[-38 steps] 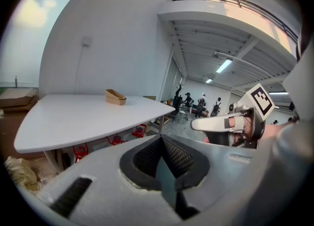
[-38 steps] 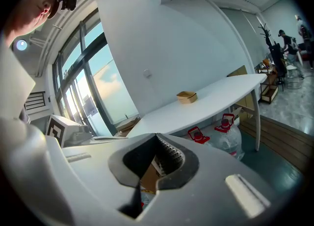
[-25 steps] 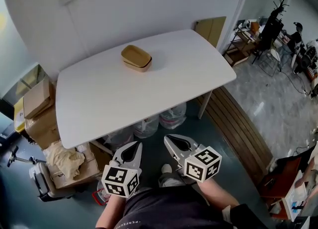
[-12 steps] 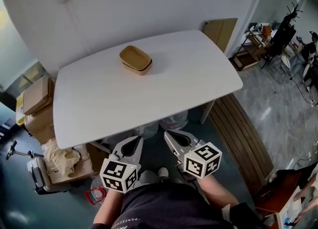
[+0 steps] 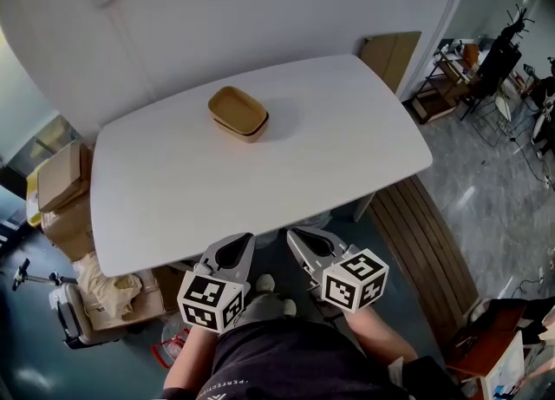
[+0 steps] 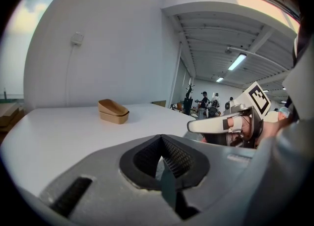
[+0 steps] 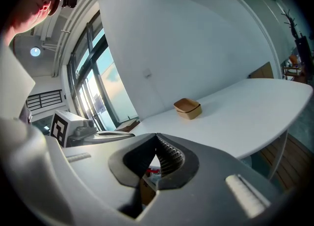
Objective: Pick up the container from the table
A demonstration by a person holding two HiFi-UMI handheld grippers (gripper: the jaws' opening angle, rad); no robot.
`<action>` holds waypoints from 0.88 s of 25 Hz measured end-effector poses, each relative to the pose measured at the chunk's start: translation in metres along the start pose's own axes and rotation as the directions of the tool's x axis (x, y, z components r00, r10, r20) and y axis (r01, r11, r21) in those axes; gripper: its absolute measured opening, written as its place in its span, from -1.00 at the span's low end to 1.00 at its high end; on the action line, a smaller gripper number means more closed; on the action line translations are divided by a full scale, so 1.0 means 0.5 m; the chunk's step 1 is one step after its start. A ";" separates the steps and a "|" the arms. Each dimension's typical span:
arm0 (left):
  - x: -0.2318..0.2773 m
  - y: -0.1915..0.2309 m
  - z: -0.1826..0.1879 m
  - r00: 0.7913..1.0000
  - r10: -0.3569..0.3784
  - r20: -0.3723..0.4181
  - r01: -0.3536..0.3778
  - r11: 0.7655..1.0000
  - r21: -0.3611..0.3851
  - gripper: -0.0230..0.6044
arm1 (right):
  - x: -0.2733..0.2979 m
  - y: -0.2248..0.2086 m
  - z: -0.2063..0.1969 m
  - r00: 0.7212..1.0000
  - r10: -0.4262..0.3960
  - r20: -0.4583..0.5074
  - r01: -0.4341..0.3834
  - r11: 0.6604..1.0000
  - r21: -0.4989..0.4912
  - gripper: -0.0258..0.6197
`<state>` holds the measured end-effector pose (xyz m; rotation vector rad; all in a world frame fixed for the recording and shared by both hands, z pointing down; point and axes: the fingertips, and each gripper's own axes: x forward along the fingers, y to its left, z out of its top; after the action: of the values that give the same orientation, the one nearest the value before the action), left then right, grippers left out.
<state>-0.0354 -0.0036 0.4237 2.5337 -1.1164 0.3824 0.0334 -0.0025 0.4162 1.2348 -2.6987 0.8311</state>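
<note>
A: Step in hand?

B: Approach, by my reading. The container (image 5: pixel 238 114) sits on the desk (image 5: pixel 338 160), upper centre-left of the head view, toward the far edge. Nothing touches it.

A: Grippers?

B: Left gripper (image 5: pixel 242 239) and right gripper (image 5: pixel 296 234) are at bottom centre, below the desk's near edge and well apart from the container. Both have jaws together, nothing between them.

A: Next move?

B: Likely a reach across the desk, jaws parted first, then a grip on the container's rim.
</note>
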 end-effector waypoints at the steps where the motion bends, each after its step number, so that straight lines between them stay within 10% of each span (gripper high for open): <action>1: 0.008 0.010 0.006 1.000 -0.005 -0.002 0.005 1.000 0.000 -0.95 | 0.012 -0.007 0.008 1.000 -0.005 -0.004 0.005 1.000 0.001 -0.92; 22: 0.135 0.198 0.098 0.997 -0.074 -0.029 0.075 0.997 0.031 -0.94 | 0.211 -0.097 0.119 0.994 -0.096 -0.043 0.095 0.995 -0.032 -0.92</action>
<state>-0.0600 -0.1307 0.4246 2.5809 -1.0098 0.4183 0.0062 -0.1302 0.4152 1.3116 -2.5853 0.7934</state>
